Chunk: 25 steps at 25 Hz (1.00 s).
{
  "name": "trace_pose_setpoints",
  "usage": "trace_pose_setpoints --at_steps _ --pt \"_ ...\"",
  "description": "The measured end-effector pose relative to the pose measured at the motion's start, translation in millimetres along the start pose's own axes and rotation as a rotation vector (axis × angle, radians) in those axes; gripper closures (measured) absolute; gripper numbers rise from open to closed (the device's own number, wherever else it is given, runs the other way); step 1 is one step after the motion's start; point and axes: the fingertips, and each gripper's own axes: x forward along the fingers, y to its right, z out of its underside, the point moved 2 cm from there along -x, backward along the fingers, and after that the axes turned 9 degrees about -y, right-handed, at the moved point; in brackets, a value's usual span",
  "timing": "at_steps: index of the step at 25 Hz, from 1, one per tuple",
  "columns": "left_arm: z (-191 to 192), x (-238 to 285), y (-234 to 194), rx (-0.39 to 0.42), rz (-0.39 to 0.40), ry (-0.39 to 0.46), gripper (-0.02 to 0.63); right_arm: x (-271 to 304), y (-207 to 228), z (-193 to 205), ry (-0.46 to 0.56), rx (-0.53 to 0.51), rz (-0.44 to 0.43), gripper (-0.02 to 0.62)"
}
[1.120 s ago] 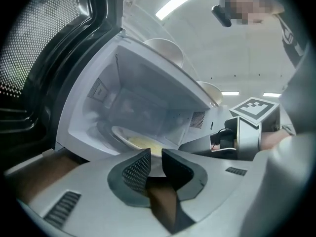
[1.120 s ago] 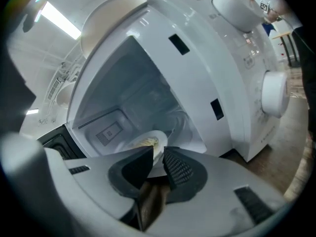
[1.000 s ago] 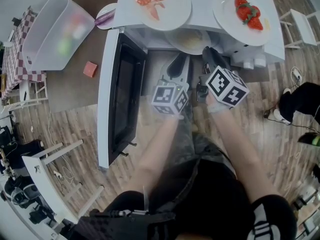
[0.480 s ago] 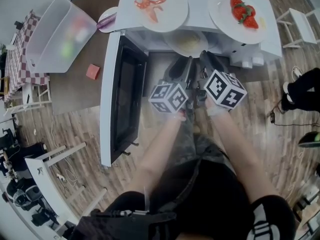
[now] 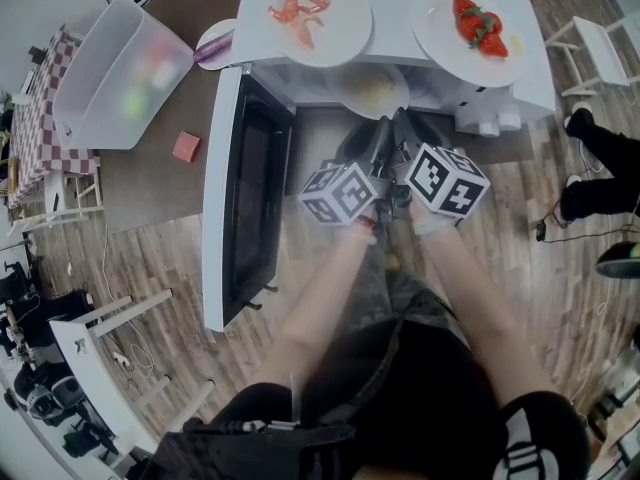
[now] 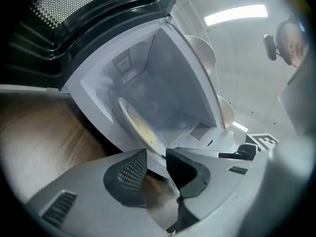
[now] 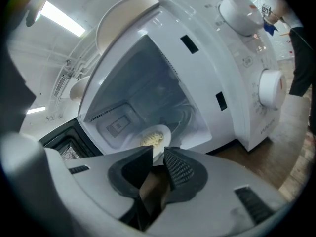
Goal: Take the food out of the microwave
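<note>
A white plate of pale yellow food (image 5: pixel 370 88) sticks out of the open white microwave (image 5: pixel 400 28). My right gripper (image 7: pixel 158 154) is shut on the plate's (image 7: pixel 154 138) near rim, which passes between its fingertips. My left gripper (image 6: pixel 157 157) has rolled, so the plate (image 6: pixel 138 125) shows edge-on there. Its jaws have just been opening and stand open, with the rim's end at the gap and untouched by the pads. In the head view the left gripper (image 5: pixel 372 140) and right gripper (image 5: pixel 408 126) sit side by side just below the plate.
The microwave door (image 5: pixel 245 193) hangs open to the left. On top stand a plate of shrimp (image 5: pixel 310 8) and a plate of strawberries (image 5: pixel 475 23). A clear bin (image 5: pixel 120 68) and a red block (image 5: pixel 186 146) lie on the brown table. The control knobs (image 7: pixel 269 88) are at right.
The left gripper's marker cube has rolled. Both grippers have crept slightly towards the microwave mouth. A person's foot at the right edge has shifted.
</note>
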Motion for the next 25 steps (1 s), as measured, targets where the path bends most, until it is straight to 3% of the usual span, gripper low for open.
trace_pose_setpoints --at_steps 5,7,16,18,25 --pt "-0.9 -2.7 3.3 0.010 0.013 0.005 0.532 0.7 -2.6 1.9 -0.034 0.011 -0.041 0.507" --pt "-0.7 -3.2 3.3 0.004 0.019 0.003 0.535 2.7 -4.2 3.2 -0.053 0.056 -0.074 0.479" --pt "1.0 -6.4 0.0 0.046 0.031 -0.003 0.545 23.2 -10.3 5.9 -0.148 0.249 -0.231 0.479" --pt "1.5 -6.5 0.5 0.050 0.034 -0.011 0.549 25.7 -10.3 5.3 -0.153 0.300 -0.260 0.505" --pt "5.0 -12.6 -6.8 0.124 -0.056 -0.034 0.574 25.3 -9.1 4.3 -0.121 0.384 -0.297 0.522"
